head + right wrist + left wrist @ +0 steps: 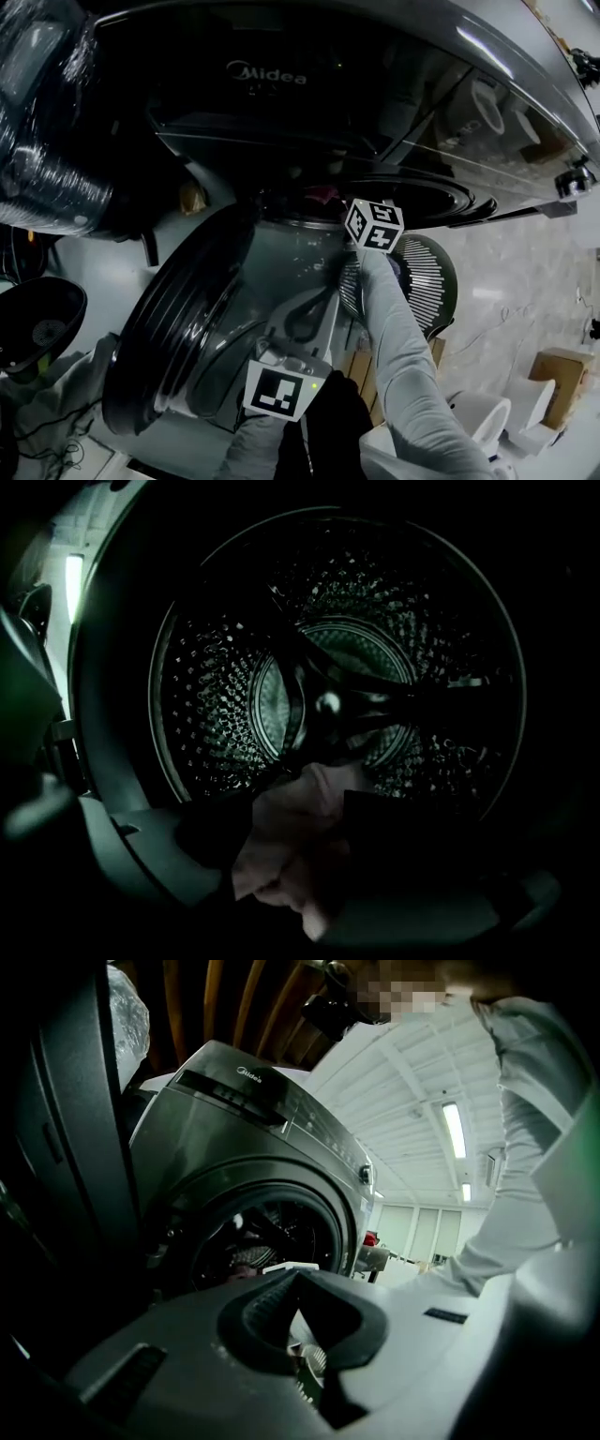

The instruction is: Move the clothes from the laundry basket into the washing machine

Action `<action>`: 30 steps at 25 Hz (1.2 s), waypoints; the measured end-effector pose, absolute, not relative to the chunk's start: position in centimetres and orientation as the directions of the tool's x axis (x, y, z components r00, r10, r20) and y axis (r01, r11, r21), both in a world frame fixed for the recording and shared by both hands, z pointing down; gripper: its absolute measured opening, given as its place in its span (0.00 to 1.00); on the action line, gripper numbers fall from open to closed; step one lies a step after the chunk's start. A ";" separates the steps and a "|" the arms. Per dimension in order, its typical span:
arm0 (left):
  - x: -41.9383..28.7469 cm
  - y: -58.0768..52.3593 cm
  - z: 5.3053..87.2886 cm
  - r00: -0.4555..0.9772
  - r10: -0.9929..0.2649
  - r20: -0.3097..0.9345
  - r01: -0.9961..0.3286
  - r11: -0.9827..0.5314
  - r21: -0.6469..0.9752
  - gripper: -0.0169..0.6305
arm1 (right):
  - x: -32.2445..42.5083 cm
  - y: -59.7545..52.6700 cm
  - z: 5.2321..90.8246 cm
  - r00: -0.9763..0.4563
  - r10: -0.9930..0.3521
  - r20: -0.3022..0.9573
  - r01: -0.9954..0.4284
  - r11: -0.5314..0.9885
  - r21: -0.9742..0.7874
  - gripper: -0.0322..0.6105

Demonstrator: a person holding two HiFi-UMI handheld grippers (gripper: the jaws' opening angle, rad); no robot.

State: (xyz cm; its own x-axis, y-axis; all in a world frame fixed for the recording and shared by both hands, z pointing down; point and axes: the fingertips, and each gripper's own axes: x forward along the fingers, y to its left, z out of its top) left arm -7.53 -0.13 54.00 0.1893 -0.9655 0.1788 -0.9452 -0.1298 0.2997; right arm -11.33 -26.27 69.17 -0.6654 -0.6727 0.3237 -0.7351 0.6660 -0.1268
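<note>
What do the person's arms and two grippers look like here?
The left gripper is pale grey moulded plastic with black ribbed pads on its tongs; the right gripper, in shadow, looks similar. Each carries a white cube with black square markers. The right arm wears a light grey long sleeve.

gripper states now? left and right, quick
Left gripper: shut, nothing between the jaws.
Right gripper: open, inside the washing machine drum, with a pinkish garment loose between the jaws.
</note>
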 end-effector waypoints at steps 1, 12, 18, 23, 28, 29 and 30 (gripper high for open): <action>-7.4 -0.1 53.9 0.193 -0.965 0.176 -0.945 -0.135 0.300 0.05 | -10.5 -25.8 69.3 -0.661 -0.676 0.325 -0.739 0.662 -0.125 0.52; -7.3 1.0 50.3 0.180 -0.957 0.226 -0.941 -0.101 0.322 0.05 | -3.7 -18.3 66.9 -0.636 -0.664 0.394 -0.756 0.640 -0.142 0.52; -6.3 1.5 42.8 0.195 -0.949 0.250 -0.948 -0.117 0.295 0.05 | -1.0 -14.4 57.8 -0.665 -0.636 0.391 -0.727 0.672 -0.144 0.52; -4.2 0.4 37.6 0.235 -0.940 0.247 -0.944 -0.160 0.290 0.05 | 3.6 -13.0 51.5 -0.647 -0.653 0.394 -0.740 0.663 -0.116 0.52; -1.7 -1.7 35.4 0.270 -0.935 0.230 -0.939 -0.204 0.276 0.06 | 9.6 -13.1 48.4 -0.600 -0.682 0.419 -0.771 0.633 -0.074 0.52; -1.3 -2.2 35.2 0.276 -0.935 0.222 -0.940 -0.214 0.265 0.05 | 10.7 -13.3 48.0 -0.590 -0.688 0.423 -0.778 0.625 -0.067 0.52; -0.8 -2.6 34.9 0.281 -0.935 0.217 -0.940 -0.223 0.257 0.05 | 11.7 -13.4 47.6 -0.581 -0.693 0.427 -0.783 0.618 -0.062 0.52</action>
